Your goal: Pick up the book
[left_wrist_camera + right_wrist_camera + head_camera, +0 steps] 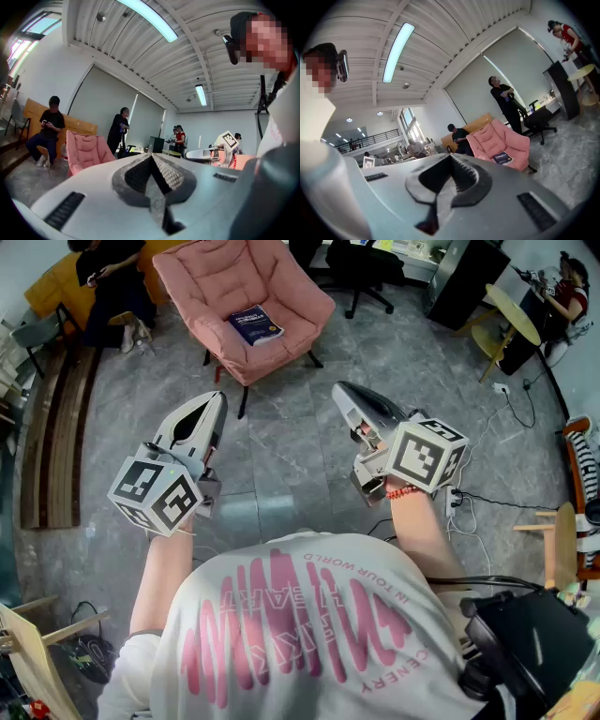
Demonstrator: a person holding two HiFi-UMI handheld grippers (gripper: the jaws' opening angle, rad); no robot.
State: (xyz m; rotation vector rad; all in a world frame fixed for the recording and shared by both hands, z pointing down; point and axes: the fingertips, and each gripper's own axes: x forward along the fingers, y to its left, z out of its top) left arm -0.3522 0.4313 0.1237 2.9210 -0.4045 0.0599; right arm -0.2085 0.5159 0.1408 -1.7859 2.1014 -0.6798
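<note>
In front of the person's chest, the left gripper (218, 397) and the right gripper (339, 389) are pointing level and forward over the grey tiled floor (281, 451). Each is keeping its jaws pressed fully together with nothing between them. Well beyond both, the blue book (256, 324) is lying flat, cover up, on the seat of the pink padded chair (192, 282), near the seat's middle. The likeliest trouble is arriving with the jaws closed: shut tips would be pushing the book deeper into the cushion or sliding it backwards rather than gripping it. The soft seat is probably also yielding under pressure, so a lower jaw could be digging into fabric and pinching the cushion along with the cover, or catching only a few pages and letting the book splay open. The chair is standing on thin dark legs and could shift if it gets bumped. Cables (487, 498) are trailing on the floor to the right, a possible snag underfoot, and a seated person (103, 277) is sitting just beside the chair.
</note>
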